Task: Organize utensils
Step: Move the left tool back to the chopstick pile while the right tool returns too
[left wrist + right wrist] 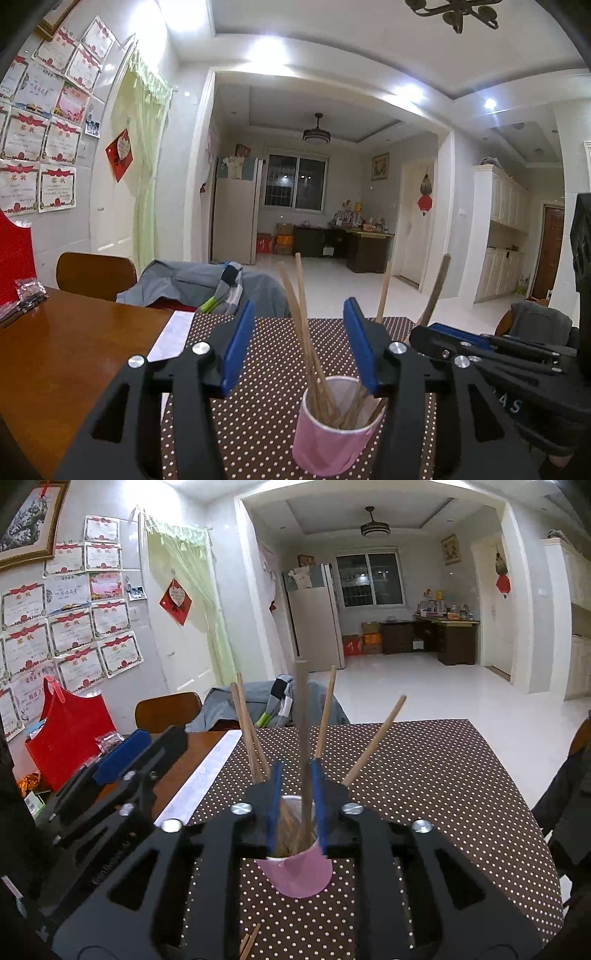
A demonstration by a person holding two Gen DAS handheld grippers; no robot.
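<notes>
Right tool (295, 805) open astride chopstick (303, 738) in pink cup (299, 871).

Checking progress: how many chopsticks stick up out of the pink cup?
5 chopsticks: two at left, a dark one in the middle, one beside it, one leaning right. Shorter ones in the cup may be hidden.

paper cup (334, 439): pink outside, white inside
chopsticks (301, 317): tan wood
tablecloth (424, 775): dark brown, white polka dots
tabletop (74, 350): glossy reddish-brown
gripper pads (238, 347): blue
</notes>
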